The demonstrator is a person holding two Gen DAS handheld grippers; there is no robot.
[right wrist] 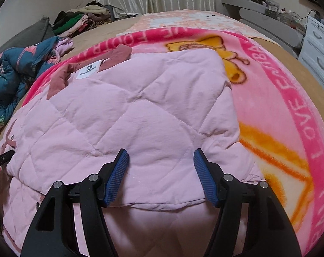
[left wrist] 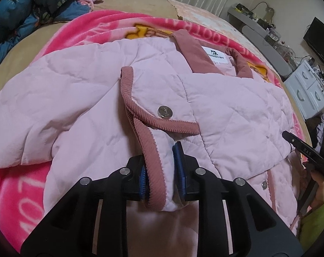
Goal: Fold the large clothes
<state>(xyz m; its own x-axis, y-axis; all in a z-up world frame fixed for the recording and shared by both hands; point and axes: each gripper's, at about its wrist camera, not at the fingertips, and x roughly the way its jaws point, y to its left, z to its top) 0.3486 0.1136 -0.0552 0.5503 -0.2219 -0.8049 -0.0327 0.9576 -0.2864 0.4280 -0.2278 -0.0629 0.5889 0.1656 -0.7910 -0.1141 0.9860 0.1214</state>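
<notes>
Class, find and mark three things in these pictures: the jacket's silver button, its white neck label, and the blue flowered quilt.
silver button (left wrist: 164,111): left wrist view, centre of its face.
white neck label (left wrist: 213,54): left wrist view, middle of the patch.
blue flowered quilt (right wrist: 14,77): right wrist view, a crumpled fold.

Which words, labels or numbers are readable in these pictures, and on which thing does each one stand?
"I LOVE": blanket, on its pink border, right wrist view.
"FOOTBA": same border, upside down behind the collar; the rest is hidden.
"07" or "70", uncertain: blanket border, left wrist view.
"DAS": right gripper, on one finger.
Neck label on the jacket: a small logo and one word, too blurred to read.
</notes>
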